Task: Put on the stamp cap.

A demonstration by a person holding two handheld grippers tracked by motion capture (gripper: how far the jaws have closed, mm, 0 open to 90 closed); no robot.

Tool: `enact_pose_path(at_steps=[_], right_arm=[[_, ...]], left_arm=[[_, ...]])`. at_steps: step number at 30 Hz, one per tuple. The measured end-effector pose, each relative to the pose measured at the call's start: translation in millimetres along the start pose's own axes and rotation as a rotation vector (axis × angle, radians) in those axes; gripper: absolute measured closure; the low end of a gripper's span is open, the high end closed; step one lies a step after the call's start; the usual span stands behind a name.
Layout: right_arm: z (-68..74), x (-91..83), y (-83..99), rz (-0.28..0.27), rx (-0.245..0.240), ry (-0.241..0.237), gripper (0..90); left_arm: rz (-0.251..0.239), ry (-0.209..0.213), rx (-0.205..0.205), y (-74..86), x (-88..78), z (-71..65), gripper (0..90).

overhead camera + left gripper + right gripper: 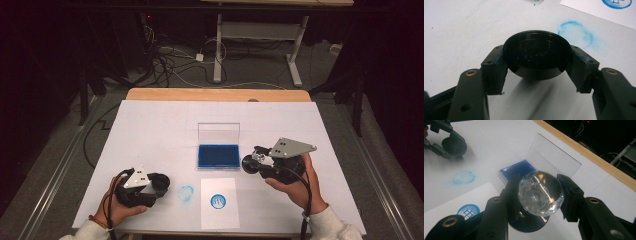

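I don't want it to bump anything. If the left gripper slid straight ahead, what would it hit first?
Probably the blue smudge on the table; the left gripper, shut on a black cap, points at it. Past it lies the paper. Nothing solid seems in the way.

Stamp's black base (529,225) half hidden behind crystal knob (540,193).

Dim room, lit tabletop under a fixed overhead view.

A white sheet (150,130) covers the tabletop (217,94), whose wooden edge shows bare at 12 o'clock. Beyond it lies a grey floor (250,70) strewn with black and white cables (170,60), thickest toward 11 o'clock. A white-legged desk frame (260,35) stands at 12 to 1 o'clock. Black curtains (40,60) darken both sides, and metal rails (55,175) run along the floor at 8 and 4 o'clock.
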State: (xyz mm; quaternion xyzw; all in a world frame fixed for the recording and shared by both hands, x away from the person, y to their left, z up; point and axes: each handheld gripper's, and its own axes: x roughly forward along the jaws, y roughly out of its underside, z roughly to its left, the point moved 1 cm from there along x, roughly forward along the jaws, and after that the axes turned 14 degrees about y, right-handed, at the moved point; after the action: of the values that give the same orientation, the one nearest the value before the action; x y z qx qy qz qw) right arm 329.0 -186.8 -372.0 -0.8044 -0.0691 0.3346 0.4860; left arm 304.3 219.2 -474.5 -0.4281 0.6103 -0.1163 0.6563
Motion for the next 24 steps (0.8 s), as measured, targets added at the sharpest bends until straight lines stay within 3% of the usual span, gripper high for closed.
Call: enact_pose_path(at_steps=[4,9,18,24], right_arm=[[-2.9,-1.1,-0.4,-0.008,0.006,0.01,57.4],[-5.3,-3.3,-1.9,-0.024,0.015,0.02,57.4],[-7.6,-9.7,-2.2,-0.046,0.028,0.037,57.3],[-9.4,-9.9,-3.4,-0.057,0.047,0.043,57.3]], left_arm=[[0.012,0.0,0.001,1.4,1.0,-0.3,36.8],[-0.008,-0.013,-0.018,1.6,-1.9,-0.1,36.8],[-0.064,-0.034,-0.009,-11.0,-5.7,5.2,36.8],[-0.089,-0.025,0.005,-22.3,-3.2,7.5,36.9]])
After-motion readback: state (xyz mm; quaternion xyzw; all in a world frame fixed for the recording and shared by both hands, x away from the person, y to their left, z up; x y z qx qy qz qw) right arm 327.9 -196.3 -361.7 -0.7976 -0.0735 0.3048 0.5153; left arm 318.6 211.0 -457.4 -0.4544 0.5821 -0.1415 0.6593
